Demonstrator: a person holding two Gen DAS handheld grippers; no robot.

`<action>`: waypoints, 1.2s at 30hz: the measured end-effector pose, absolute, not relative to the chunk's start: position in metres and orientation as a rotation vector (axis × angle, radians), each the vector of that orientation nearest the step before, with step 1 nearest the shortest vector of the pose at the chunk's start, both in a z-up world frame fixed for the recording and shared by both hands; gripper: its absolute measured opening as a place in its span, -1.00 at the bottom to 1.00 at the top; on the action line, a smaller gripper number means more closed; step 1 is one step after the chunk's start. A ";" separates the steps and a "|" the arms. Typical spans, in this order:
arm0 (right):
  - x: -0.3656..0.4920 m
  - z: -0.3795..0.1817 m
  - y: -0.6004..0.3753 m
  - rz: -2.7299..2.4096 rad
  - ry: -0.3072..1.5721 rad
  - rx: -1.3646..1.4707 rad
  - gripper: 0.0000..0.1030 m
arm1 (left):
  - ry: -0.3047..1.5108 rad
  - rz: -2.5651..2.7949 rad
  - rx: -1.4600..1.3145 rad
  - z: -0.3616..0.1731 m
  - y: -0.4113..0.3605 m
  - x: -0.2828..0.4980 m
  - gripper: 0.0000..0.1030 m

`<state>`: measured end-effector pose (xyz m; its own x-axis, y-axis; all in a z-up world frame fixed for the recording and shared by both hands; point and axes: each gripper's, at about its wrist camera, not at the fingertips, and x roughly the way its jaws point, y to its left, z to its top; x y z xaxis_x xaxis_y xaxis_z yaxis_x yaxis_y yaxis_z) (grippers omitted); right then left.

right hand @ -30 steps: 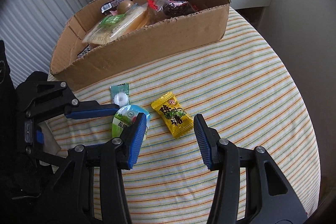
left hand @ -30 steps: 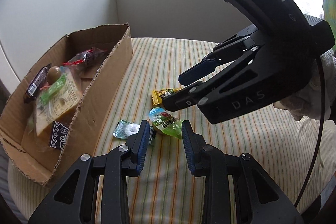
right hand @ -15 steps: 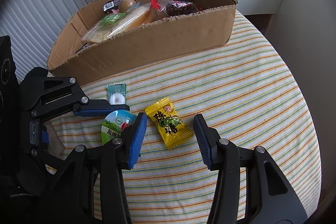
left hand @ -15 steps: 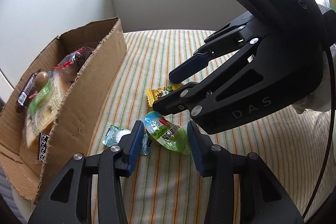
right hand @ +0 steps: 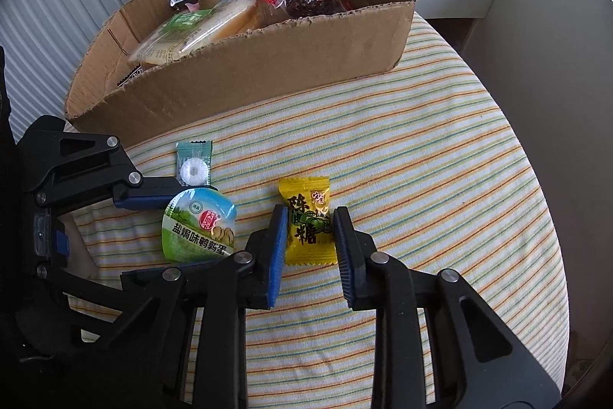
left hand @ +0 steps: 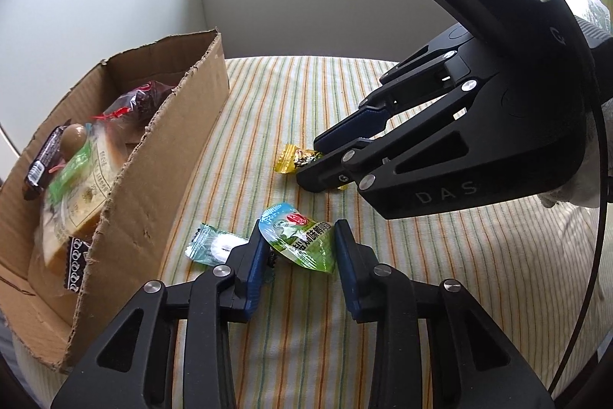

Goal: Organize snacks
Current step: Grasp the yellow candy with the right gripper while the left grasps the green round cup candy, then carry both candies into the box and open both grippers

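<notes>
A green quail-egg pack (left hand: 300,242) (right hand: 198,225) lies on the striped cloth between the fingers of my left gripper (left hand: 299,236), which is open around it, pads close to its sides. A yellow candy (right hand: 308,221) (left hand: 293,160) lies between the fingers of my right gripper (right hand: 309,223), open with both pads close beside it. My right gripper (left hand: 314,156) shows in the left wrist view and my left gripper (right hand: 168,229) in the right wrist view. A small teal mint packet (right hand: 193,165) (left hand: 214,248) lies beside the egg pack, near the box.
A cardboard box (right hand: 268,64) (left hand: 153,179) holds several snacks: a pale bread pack (right hand: 199,29), a dark red bag (right hand: 310,0), a brown bar (left hand: 44,160). The striped table (right hand: 440,179) curves away at its edges. White walls stand behind it.
Both grippers have come down to the table. My left fingers now straddle the egg pack. My right fingers have narrowed around the yellow candy.
</notes>
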<state>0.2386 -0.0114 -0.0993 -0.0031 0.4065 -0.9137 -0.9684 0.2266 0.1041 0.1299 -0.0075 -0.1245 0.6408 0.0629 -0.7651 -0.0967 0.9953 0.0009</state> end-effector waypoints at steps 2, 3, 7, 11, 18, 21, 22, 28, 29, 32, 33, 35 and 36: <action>0.237 -0.097 -0.013 1.220 1.050 -0.689 -0.55 | 0.862 0.085 -0.045 -0.120 -0.008 0.125 -0.38; 0.237 -0.096 -0.017 1.213 1.051 -0.684 -0.56 | 0.858 0.081 -0.048 -0.118 -0.008 0.123 -0.38; 0.239 -0.087 -0.029 1.181 1.057 -0.667 -0.56 | 0.841 0.062 -0.066 -0.110 -0.007 0.115 -0.38; 0.238 -0.075 -0.037 1.153 1.058 -0.652 -0.57 | 0.815 0.038 -0.092 -0.099 -0.007 0.103 -0.38; 0.227 -0.044 -0.042 1.133 1.028 -0.652 -0.57 | 0.766 0.017 -0.105 -0.074 -0.001 0.077 -0.38; 0.221 -0.030 -0.038 1.123 1.011 -0.644 -0.57 | 0.742 0.018 -0.108 -0.062 0.005 0.062 -0.38; 0.220 -0.025 -0.036 1.120 1.005 -0.642 -0.57 | 0.735 0.019 -0.107 -0.058 0.004 0.058 -0.38; 0.208 -0.001 -0.015 1.117 0.970 -0.640 -0.57 | 0.710 0.046 -0.109 -0.042 0.024 0.036 -0.38; 0.206 0.001 -0.010 1.117 0.965 -0.642 -0.57 | 0.707 0.053 -0.110 -0.039 0.029 0.033 -0.38; 0.205 0.009 0.005 1.118 0.956 -0.642 -0.57 | 0.705 0.079 -0.116 -0.038 0.049 0.029 -0.38; 0.205 0.011 0.010 1.116 0.954 -0.640 -0.57 | 0.704 0.090 -0.117 -0.038 0.057 0.027 -0.38; 0.204 0.012 0.023 1.121 0.953 -0.639 -0.57 | 0.704 0.113 -0.119 -0.037 0.071 0.021 -0.38; 0.204 0.013 0.028 1.124 0.953 -0.640 -0.57 | 0.705 0.126 -0.121 -0.037 0.079 0.018 -0.38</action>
